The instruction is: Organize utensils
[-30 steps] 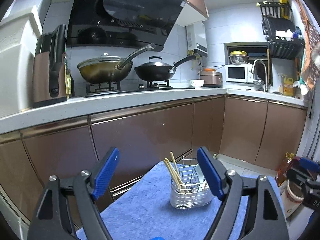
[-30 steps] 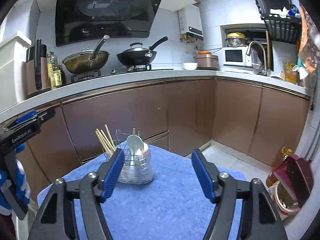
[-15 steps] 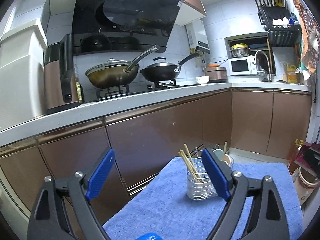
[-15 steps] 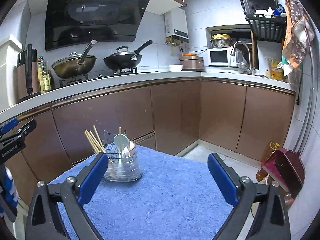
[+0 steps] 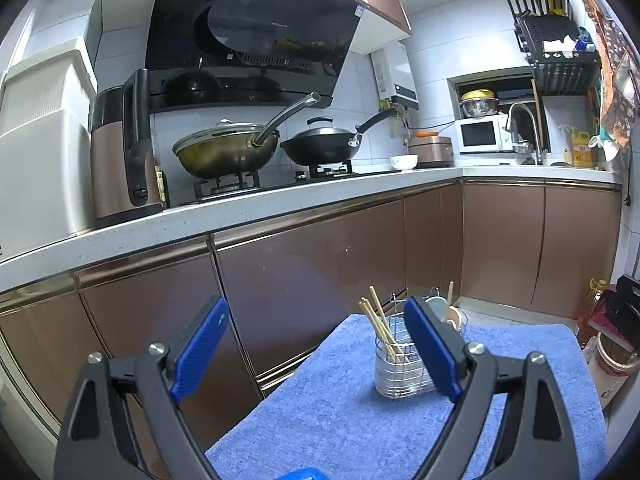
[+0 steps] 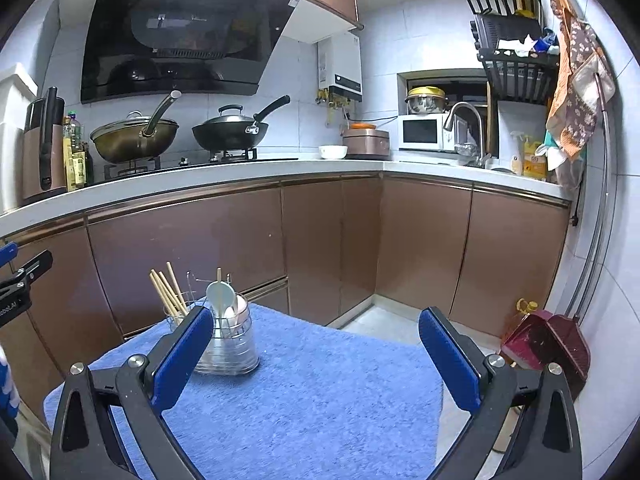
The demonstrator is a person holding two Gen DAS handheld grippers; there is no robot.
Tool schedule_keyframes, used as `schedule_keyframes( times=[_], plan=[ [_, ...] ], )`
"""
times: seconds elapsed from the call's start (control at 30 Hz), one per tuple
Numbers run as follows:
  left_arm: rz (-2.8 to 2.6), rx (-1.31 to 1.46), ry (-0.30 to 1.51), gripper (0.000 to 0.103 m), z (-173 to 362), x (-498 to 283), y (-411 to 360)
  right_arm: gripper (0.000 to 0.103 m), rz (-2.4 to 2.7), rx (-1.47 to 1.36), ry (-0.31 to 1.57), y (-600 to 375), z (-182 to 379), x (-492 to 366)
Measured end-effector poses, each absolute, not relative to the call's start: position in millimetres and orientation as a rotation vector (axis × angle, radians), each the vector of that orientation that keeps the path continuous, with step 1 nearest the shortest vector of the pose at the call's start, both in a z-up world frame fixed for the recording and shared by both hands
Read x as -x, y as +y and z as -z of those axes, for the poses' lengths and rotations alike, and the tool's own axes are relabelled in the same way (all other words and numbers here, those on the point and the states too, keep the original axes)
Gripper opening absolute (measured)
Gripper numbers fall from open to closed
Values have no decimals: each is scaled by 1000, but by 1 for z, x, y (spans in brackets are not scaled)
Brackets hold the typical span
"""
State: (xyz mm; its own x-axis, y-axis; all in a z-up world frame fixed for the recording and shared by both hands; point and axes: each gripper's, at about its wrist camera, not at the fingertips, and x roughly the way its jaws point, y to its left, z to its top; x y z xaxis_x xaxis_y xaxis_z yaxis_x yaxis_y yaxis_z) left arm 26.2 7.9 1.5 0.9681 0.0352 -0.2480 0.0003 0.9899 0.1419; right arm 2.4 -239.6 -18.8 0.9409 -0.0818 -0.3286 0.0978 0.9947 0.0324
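A wire utensil holder (image 6: 226, 344) in a clear cup stands on a blue towel (image 6: 312, 400) over a small table. It holds several wooden chopsticks (image 6: 166, 292) and pale spoons (image 6: 220, 298). The holder also shows in the left wrist view (image 5: 396, 368), with chopsticks (image 5: 380, 326) and spoons (image 5: 446, 310). My left gripper (image 5: 316, 348) is open and empty, raised above the towel's (image 5: 340, 412) near left side. My right gripper (image 6: 316, 352) is open and empty, to the right of the holder. The left gripper's body (image 6: 20, 284) shows at the right wrist view's left edge.
Brown cabinets (image 6: 320, 248) under a white counter (image 6: 240, 178) run behind the table. Two woks (image 6: 224, 132) sit on the stove. A red dustpan (image 6: 548, 344) and an oil bottle (image 5: 592, 308) stand on the floor at the right.
Both grippers have pulled back and risen away from the holder, which now looks smaller and further off. The right gripper's jaws have opened wider.
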Motion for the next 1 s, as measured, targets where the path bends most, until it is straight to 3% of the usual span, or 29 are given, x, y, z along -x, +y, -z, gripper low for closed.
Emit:
schedule_keyframes(
  times=[1.0],
  plan=[
    [-20, -168, 231, 90, -3, -30, -9, 103, 154, -21, 307, -254, 13, -5]
  ],
)
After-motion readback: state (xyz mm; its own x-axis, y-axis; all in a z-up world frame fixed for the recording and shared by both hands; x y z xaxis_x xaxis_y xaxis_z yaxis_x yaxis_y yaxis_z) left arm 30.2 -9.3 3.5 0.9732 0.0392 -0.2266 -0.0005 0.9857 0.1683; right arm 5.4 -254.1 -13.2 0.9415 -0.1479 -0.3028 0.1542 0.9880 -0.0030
